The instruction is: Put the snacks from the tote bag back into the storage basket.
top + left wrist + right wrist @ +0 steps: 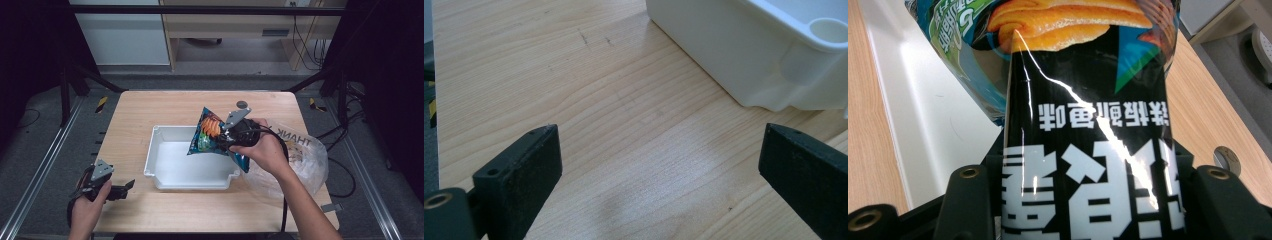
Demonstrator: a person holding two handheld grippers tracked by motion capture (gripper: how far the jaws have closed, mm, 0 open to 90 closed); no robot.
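Glossy foil snack bag [212, 132], blue and orange with a black end, is clamped in my right tool [231, 135] above the right end of the white plastic tub [162, 176]. I should lower it level over the bare floor of the tub before letting go. My left tool [112, 190] rests with jaws apart near the front left corner of the pale wooden counter [150, 105]. A crinkled clear plastic bag [305, 155] lies at the right; grey floor surrounds.

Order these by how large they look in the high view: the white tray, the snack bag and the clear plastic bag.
1. White tray, the largest.
2. Clear plastic bag, though the person's arm hides part of it.
3. Snack bag, the smallest; it is held up nearer the camera, so it may look bigger than it is.
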